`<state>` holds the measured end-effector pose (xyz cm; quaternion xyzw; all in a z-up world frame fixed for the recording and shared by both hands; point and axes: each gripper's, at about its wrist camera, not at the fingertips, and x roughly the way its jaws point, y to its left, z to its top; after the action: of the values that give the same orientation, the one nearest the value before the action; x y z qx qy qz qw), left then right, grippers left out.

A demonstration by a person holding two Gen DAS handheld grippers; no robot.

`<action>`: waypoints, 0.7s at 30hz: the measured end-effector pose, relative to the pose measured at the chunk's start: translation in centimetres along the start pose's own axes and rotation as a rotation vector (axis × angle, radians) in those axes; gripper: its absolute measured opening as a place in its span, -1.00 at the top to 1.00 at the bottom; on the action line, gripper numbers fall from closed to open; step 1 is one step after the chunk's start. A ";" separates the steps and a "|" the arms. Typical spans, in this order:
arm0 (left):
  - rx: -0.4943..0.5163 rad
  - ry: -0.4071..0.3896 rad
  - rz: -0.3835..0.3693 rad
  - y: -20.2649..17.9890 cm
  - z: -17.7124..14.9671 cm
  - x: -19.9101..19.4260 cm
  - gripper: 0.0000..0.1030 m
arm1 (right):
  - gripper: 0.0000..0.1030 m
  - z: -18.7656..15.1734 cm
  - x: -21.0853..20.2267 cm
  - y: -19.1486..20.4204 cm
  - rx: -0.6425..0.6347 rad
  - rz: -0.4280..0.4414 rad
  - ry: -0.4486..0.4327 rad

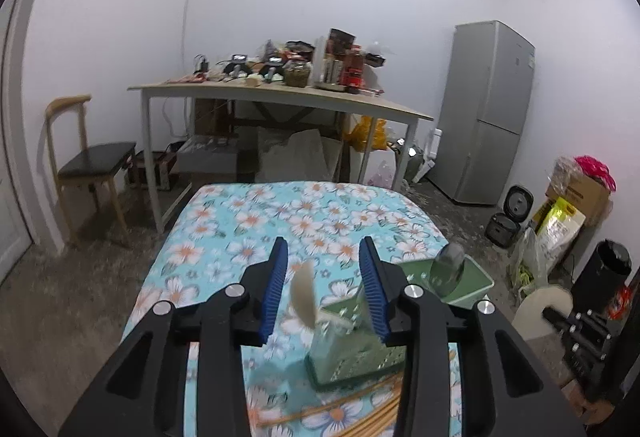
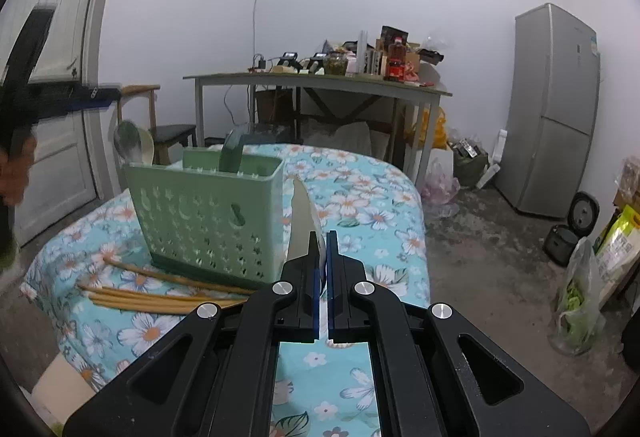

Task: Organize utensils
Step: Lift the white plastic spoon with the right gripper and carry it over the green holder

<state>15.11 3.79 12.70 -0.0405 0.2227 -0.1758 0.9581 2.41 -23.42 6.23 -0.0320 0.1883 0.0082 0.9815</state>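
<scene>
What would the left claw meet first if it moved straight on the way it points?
Probably the cream spoon, which hangs blurred between the open pads of the left claw. Past it stands the green basket; depth is unclear.

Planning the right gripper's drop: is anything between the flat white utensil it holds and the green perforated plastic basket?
Nothing visible. The flat white utensil, clamped in the right gripper, stands just right of the green perforated plastic basket; only its side wall must be cleared. Wooden chopsticks lie low at its foot.
</scene>
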 end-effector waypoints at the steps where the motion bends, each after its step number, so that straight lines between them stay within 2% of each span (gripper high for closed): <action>1: -0.016 0.003 0.004 0.3 -0.5 -0.2 0.29 | 0.98 0.3 -0.2 -0.2 0.012 0.004 -0.007; 7: -0.113 0.044 0.035 2.6 -3.8 -1.0 0.27 | 0.98 3.8 -2.4 -2.4 0.081 0.012 -0.100; 14: -0.162 0.101 0.069 4.1 -7.9 -1.2 0.27 | 0.98 8.8 -5.5 -3.3 0.141 0.067 -0.251; 18: -0.178 0.125 0.084 4.5 -9.5 -1.3 0.27 | 0.98 10.6 -5.7 -2.5 0.143 0.110 -0.288; 21: -0.176 0.134 0.091 4.8 -10.3 -1.4 0.27 | 0.98 10.9 -4.7 -1.5 0.120 0.119 -0.274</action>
<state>10.93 8.74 3.28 -0.1026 0.3025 -0.1141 0.9407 2.14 -24.25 18.20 0.0391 0.0543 0.0594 0.9960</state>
